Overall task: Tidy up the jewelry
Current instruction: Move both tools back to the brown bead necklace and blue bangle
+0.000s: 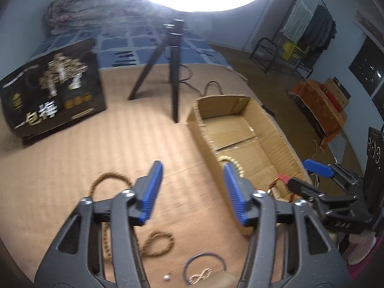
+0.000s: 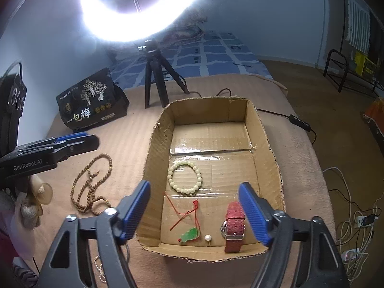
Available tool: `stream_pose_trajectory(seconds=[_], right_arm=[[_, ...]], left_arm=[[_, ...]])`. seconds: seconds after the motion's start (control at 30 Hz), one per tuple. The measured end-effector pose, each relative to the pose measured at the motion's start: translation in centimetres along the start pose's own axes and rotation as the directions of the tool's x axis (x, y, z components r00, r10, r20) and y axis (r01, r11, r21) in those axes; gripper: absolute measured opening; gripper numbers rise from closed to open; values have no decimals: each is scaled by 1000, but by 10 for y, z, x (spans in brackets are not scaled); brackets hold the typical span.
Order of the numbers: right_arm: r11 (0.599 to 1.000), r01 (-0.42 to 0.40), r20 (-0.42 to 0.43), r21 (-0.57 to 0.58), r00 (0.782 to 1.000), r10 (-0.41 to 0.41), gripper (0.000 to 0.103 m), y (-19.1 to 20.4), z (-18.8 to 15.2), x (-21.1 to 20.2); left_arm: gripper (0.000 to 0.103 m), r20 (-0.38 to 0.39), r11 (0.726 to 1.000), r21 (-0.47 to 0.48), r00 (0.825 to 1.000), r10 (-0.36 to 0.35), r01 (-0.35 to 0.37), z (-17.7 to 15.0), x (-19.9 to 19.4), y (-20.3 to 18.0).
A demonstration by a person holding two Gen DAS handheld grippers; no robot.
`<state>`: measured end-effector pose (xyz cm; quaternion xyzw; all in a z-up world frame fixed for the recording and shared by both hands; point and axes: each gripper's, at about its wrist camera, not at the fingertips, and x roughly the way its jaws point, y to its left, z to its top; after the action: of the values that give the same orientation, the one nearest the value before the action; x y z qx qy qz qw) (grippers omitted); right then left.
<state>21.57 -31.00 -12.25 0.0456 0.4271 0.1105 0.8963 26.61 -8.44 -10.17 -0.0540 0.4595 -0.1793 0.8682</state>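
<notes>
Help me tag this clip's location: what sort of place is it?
Probably a bedroom at home: the cardboard box sits on a bed's tan mat, a blue patterned quilt lies behind, and a clothes rack stands by the wall.

Tripod, ring light, prob. snack bag

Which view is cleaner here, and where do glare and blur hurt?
Right wrist: sharper; ring light blows out the top, and tape on the cardboard box floor reflects it, yet the pale bead bracelet and red watch read clearly. Left wrist: motion-smeared; the light washes out the upper frame, and the brown bead necklace is soft. Both show fisheye bending at the edges.
</notes>
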Motion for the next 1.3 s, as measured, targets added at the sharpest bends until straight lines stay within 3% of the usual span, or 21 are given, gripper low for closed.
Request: stream_pose_trajectory(seconds=[0.23,0.5,0.97,1.17,1.3], right_arm=[[1000,-8,20,-21,1000,9,94,14,-1,-8],[997,-26,20,-72,999,27,98,36,-9,-15],[993,-23,70,-115,997,31,101,61,-25,-29],[989,-37,-4,-144,999,37,100,73,-36,-25],[989,-90,-100,-120,992,79,97,74,-46,-16]], left_arm=[[65,-7,997,-61,999,50,-50,-18,-25,48],[65,-49,990,-101,994,95,-100,-49,-38,91],[65,-104,963,-253,992,73,-97,-80,-33,141],[65,-127,960,-266,990,61,-93,-89,-29,147],[65,-142,968,-234,988,59,-91,-94,-29,143]])
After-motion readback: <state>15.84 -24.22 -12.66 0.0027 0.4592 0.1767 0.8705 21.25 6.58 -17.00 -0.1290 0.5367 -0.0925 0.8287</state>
